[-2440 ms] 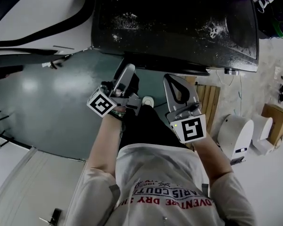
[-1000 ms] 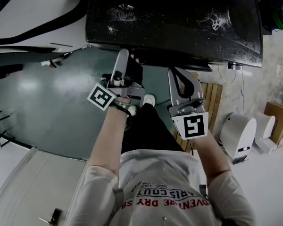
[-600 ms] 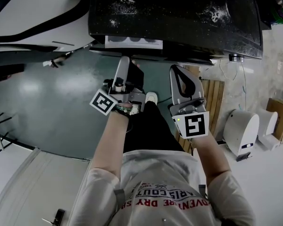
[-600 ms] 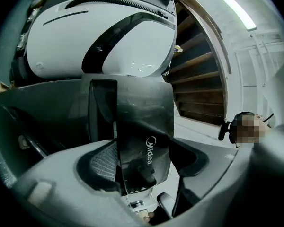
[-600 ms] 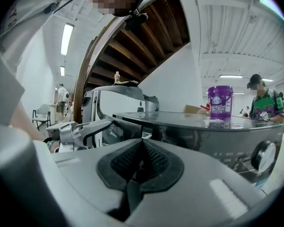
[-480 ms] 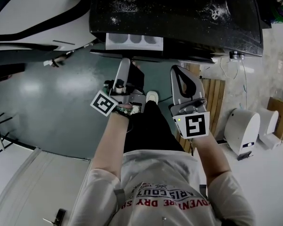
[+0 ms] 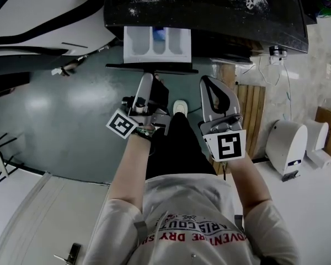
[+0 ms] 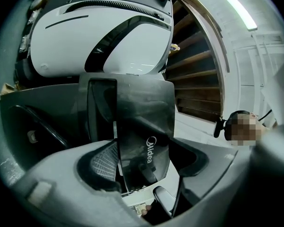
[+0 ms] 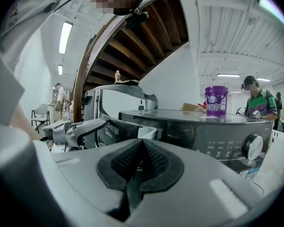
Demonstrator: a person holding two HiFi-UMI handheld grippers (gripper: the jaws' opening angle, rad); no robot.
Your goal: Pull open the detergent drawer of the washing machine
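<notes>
The white detergent drawer (image 7: 157,42) stands well out of the black-topped washing machine (image 7: 220,10), at upper centre of the frame. The left tongs (image 7: 148,77) clamp its glossy dark front, spread wide. The right tongs (image 7: 211,83) hang pinched together, empty. The pull looks nearly done.

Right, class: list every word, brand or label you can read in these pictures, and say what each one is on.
"Midea": on the drawer front.
"VENTURE DRY": part of the shirt print; the rest is cut off or too blurred to read.
Purple tub label: too small to read.
Washer panel markings: too blurred to read.
</notes>
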